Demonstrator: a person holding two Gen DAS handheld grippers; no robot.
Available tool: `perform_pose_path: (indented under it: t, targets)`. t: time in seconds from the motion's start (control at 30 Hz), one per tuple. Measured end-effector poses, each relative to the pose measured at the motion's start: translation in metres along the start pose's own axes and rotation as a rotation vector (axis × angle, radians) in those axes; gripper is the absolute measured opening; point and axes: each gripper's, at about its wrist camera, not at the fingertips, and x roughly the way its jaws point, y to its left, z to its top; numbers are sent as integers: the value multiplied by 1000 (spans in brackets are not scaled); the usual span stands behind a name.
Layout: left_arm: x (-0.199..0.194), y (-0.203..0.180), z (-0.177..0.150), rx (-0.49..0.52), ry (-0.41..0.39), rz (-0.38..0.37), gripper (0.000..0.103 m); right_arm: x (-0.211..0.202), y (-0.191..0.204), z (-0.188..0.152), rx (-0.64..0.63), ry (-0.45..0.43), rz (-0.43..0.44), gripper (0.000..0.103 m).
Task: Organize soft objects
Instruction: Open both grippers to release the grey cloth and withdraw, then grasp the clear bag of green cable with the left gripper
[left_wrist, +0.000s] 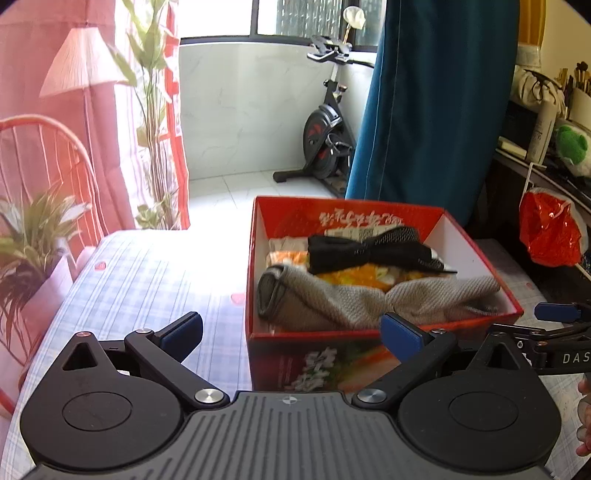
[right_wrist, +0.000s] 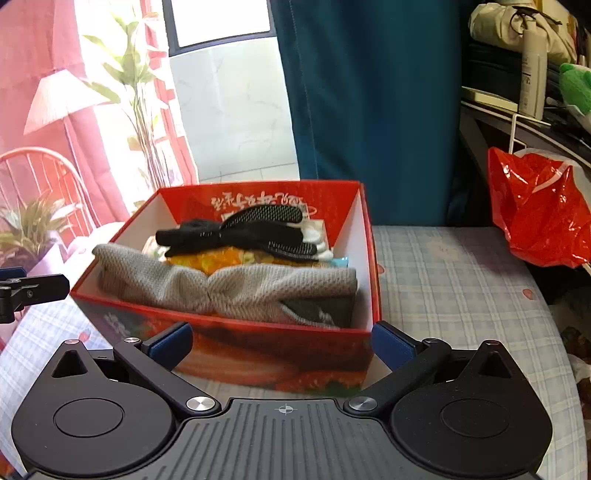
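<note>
Two grippers, left (left_wrist: 291, 332) and right (right_wrist: 280, 345), both spread wide and holding nothing, just in front of the red box (right_wrist: 258, 354) on the checked table (right_wrist: 461, 280). Inside the box: grey cloth (right_wrist: 221, 286) at the near wall, black gloves (right_wrist: 251, 234) on top of orange cloth (right_wrist: 221, 258) behind it. Red bag (right_wrist: 539, 214) right of the box.

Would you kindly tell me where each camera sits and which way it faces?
Left wrist: rides the left gripper, open, facing the red box from its near-left; the right gripper and fingers show at right.
Right wrist: rides the right gripper, open, facing the box's near wall; the left gripper's tip shows at left.
Shared: box, grey cloth, black gloves, checked tablecloth.
</note>
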Motion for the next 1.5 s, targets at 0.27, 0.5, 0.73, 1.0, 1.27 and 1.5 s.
perform_pose_path:
  t: [0.27,0.5,0.73,1.0,1.27,1.5]
  targets:
    - [8,2,-34,20,70,0,103,7,10,-32,-31,38,9,103]
    - [23,5,-82,33,171,-18,103,21,26,-79,-85,119,29,96]
    - [31,4,-114,33,229,-101,89,31,39,-117,-107,209,78,73]
    - [43,-4,-135,-2,291,-181,64,29,44,-123,-134,204,120,62]
    - [44,-2,-139,-41,287,-251,51,32,40,-122,-109,201,148,58]
    - [35,-6,-149,-57,285,-273,48,29,45,-130,-120,178,209,50]
